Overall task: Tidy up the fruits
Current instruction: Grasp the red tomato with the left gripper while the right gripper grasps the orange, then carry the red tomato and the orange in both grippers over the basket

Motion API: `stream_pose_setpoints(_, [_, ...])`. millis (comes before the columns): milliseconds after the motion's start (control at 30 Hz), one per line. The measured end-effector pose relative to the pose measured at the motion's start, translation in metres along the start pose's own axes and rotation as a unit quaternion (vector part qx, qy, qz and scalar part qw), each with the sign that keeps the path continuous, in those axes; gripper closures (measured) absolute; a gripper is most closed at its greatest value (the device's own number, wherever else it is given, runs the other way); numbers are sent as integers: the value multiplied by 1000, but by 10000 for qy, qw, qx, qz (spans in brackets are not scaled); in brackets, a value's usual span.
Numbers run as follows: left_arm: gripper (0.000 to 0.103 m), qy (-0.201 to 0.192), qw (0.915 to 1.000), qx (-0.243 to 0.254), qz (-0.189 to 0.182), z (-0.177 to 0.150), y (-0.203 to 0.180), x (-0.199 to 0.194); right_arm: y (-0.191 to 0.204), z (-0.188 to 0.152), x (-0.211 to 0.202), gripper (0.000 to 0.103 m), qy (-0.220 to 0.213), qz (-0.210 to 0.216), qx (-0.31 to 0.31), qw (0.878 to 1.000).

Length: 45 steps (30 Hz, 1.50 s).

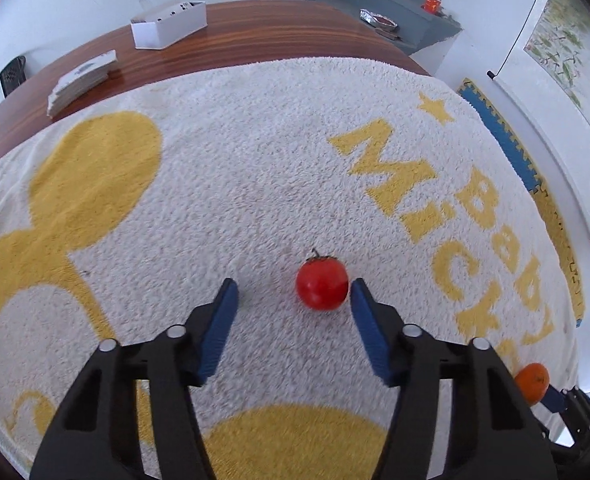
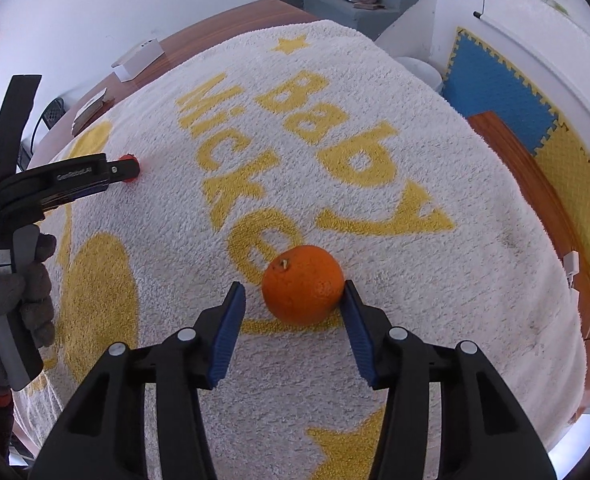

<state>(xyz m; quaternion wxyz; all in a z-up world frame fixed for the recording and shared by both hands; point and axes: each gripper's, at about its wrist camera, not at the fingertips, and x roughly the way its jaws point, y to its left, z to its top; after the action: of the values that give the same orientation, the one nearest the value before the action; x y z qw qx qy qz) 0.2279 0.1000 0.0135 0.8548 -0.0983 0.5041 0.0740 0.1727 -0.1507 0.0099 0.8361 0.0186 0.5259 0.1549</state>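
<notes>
A red tomato (image 1: 322,285) with a dark stem lies on the white and yellow towel (image 1: 231,184). My left gripper (image 1: 293,294) is open around it, the right blue pad touching or nearly touching its side, the left pad well apart. An orange (image 2: 303,290) rests on the same towel (image 2: 415,288). My right gripper (image 2: 295,294) stands open with the orange between its tips, against the right pad. In the left wrist view the orange (image 1: 532,382) shows at the lower right. In the right wrist view the tomato (image 2: 129,168) peeks from behind the left gripper, held by a gloved hand (image 2: 11,300).
The towel covers a brown wooden table (image 1: 231,44). A white box (image 1: 169,24) and a stack of white cards (image 1: 81,80) sit at the far bare part. Blue and yellow foam mats (image 2: 495,92) lie on the floor to the right, grey steps (image 2: 371,0) behind.
</notes>
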Motion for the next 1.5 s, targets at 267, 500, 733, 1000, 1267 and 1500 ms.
stream_pose_setpoints(267, [77,-37,10000,50,-63,3,-5,0,1,2,1,58,7,-46,-33,10000])
stream_pose_setpoints(500, [77,-176,9996,235,3,-10,-10,-23,-9,4,-4,65,-7,48,260,9996])
stream_pose_setpoints(733, [76,-331,9988,346,72,-25,-5,-50,14,7,-16,65,-116,303,229,9992])
stream_pose_setpoints(1000, [76,-464,9981,265,305,-45,31,-84,68,-4,-15,65,-17,635,-96,9979])
stream_pose_setpoints(1267, [77,-597,9968,49,526,-62,76,-116,124,-10,-18,65,-11,846,-446,9954])
stream_pose_setpoints(1500, [76,-723,9952,-115,654,-73,115,-138,167,-15,-20,65,-15,972,-686,9929])
